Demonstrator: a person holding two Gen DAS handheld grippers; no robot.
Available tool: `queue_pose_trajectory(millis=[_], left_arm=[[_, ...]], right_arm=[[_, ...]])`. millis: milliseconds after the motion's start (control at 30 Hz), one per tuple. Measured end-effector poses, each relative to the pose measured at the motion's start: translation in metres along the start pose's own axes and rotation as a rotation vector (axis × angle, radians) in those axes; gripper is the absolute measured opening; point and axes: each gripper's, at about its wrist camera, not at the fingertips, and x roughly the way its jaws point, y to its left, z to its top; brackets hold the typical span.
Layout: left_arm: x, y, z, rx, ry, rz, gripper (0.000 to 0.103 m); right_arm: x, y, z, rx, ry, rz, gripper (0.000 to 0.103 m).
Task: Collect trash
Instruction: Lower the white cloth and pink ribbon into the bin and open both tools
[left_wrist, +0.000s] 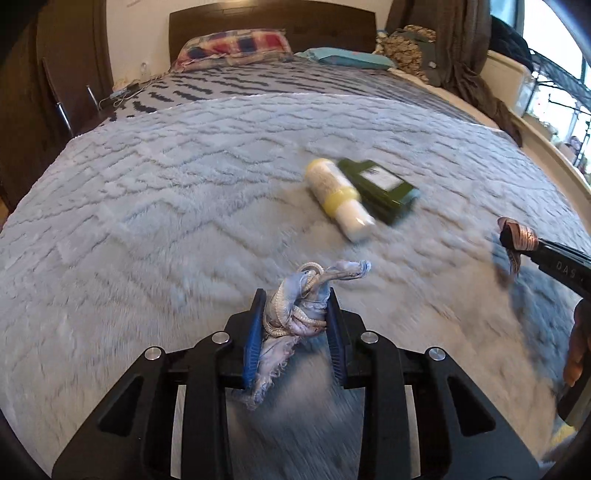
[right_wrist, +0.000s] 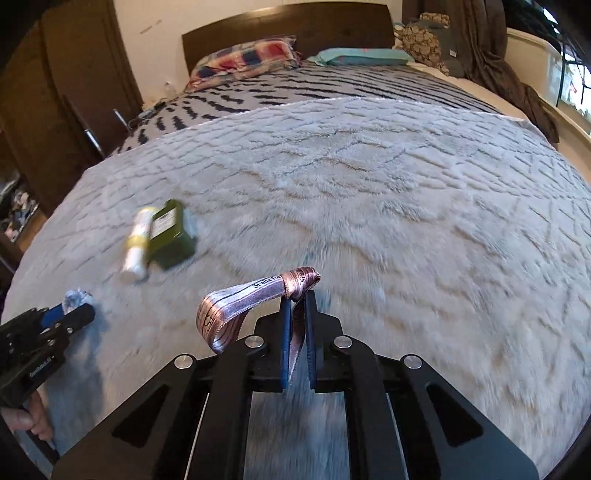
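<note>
Trash lay and hung about the grey fluffy blanket (left_wrist: 184, 206) that covered the near part of the bed, and I take the white bottle (left_wrist: 338, 197) with the yellow band as my landmark. It lay on its side on the blanket, its cap end toward the foot of the bed, and a dark green box (left_wrist: 384, 188) with a pale label lay against it on the window side, the two touching along their length. In the right wrist view the same pair showed blurred, the bottle (right_wrist: 137, 243) on the wardrobe side of the box (right_wrist: 170, 232).

Nearer the foot of the bed than the bottle, the left gripper (left_wrist: 297, 325) had its blue fingers (left_wrist: 255, 339) clenched on a crumpled scrap of pale blue cloth (left_wrist: 291, 314) with a whitish cord tangled in it. A twisted end of the cloth stuck out past the fingertips toward the bottle, and a frayed end hung down between the fingers. From the other side the left gripper (right_wrist: 74, 314) showed the pale scrap at its tip.

On the window side of the bottle, well apart from it, the right gripper (right_wrist: 296, 295) had its fingers (right_wrist: 284, 332) pressed together on a pink and silver ribbon (right_wrist: 236, 302) with printed letters. The ribbon looped out toward the bottle's side and curled back down. In the left wrist view the right gripper (left_wrist: 517, 240) showed only as a dark tip with the ribbon (left_wrist: 515, 232) bunched there.

Beyond the bottle, at the head of the bed, lay a checked pillow (left_wrist: 232, 48) and a teal pillow (left_wrist: 347, 57).
</note>
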Motion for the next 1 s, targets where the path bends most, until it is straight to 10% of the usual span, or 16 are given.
queue_pose_trajectory(millis=[533, 1000], left_arm=[[-0.141, -0.065, -0.105, 0.089, -0.183, -0.092, 0.029], [-0.141, -0.083, -0.220, 0.070, -0.047, -0.144, 0.029]], right_arm=[[-0.153, 0.019, -0.118, -0.014, -0.199, 0.038, 0.008], [-0.163, 0.002, -0.229, 0.033, -0.063, 0.025, 0.008]])
